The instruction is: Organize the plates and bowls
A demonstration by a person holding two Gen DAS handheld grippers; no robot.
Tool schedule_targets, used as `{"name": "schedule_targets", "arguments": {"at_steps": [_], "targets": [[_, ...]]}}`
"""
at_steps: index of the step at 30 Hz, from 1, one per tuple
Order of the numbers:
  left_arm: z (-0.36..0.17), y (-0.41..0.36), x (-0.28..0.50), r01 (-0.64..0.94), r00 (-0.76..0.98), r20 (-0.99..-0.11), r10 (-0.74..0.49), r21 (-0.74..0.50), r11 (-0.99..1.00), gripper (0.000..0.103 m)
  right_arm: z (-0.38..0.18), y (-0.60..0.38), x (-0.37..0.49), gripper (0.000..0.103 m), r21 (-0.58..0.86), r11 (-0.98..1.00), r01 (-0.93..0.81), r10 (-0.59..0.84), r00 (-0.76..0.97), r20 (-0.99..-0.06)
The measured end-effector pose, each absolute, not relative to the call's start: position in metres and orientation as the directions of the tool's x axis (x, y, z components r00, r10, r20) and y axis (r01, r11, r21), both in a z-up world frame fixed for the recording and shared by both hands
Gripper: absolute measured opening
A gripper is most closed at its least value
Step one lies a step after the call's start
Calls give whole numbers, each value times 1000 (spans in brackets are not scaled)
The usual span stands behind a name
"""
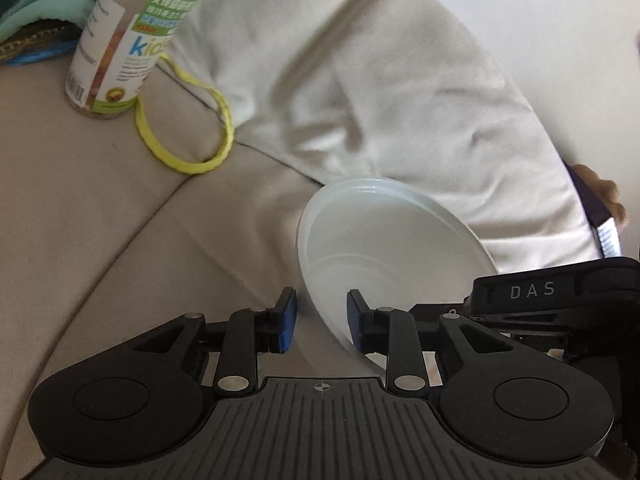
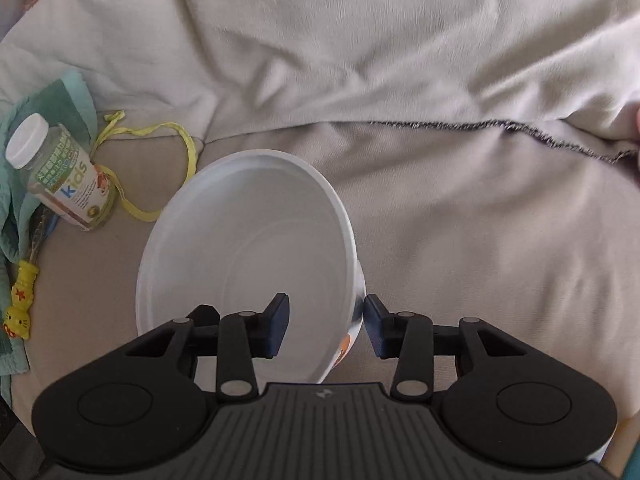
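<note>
A white plastic bowl point(image 1: 392, 240) is tipped on its side over a beige sofa cushion point(image 1: 100, 220), its mouth toward me. My left gripper point(image 1: 322, 320) is open. One blue pad sits inside the bowl and the other outside, with a gap to the wall. The right gripper's black body point(image 1: 532, 292) reaches in at the bowl's far side. In the right wrist view the bowl point(image 2: 248, 248) fills the middle, and orange print shows on its outer wall. My right gripper point(image 2: 326, 320) straddles the near rim, shut on the wall, one finger inside and one outside.
A clear bottle with a white cap point(image 2: 64, 172) lies at the left beside a yellow band point(image 2: 188, 148), a teal cloth point(image 2: 16, 208) and a yellow toy charm point(image 2: 20, 308). A rumpled cream blanket point(image 2: 360, 60) covers the back. A hand point(image 1: 600, 192) shows at the right edge.
</note>
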State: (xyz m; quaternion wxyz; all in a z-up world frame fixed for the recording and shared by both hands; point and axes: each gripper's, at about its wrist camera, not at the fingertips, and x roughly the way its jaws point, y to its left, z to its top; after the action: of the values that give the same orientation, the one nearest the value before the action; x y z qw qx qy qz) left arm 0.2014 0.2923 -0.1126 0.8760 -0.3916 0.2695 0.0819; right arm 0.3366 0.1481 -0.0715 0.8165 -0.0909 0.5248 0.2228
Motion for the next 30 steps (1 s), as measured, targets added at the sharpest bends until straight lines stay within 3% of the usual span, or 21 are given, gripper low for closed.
{"name": "schedule_targets", "arguments": {"at_steps": [5,12,16,21,30], "targets": [[-84,260,189,-213,863,-455,-222,-725,655,30,-14,92,313,43,86,875,-477,310,414,-856],[-45,148,177,68,791,-383,-477,-720,690,31,61,-30,264,49,15,904,-426,276,558,-783],[-35,86,179,149,739,-370,-563,-725,672,31,77,-106,240,49,-49,920,-389,229,635,-738],[-34,29,195,114,710,-422,-563,-721,684,31,67,-186,244,49,48,947,-319,255,647,-719],[-27,-42,216,92,731,-570,-374,-462,882,31,-18,-262,271,49,283,930,-233,366,619,-695]]}}
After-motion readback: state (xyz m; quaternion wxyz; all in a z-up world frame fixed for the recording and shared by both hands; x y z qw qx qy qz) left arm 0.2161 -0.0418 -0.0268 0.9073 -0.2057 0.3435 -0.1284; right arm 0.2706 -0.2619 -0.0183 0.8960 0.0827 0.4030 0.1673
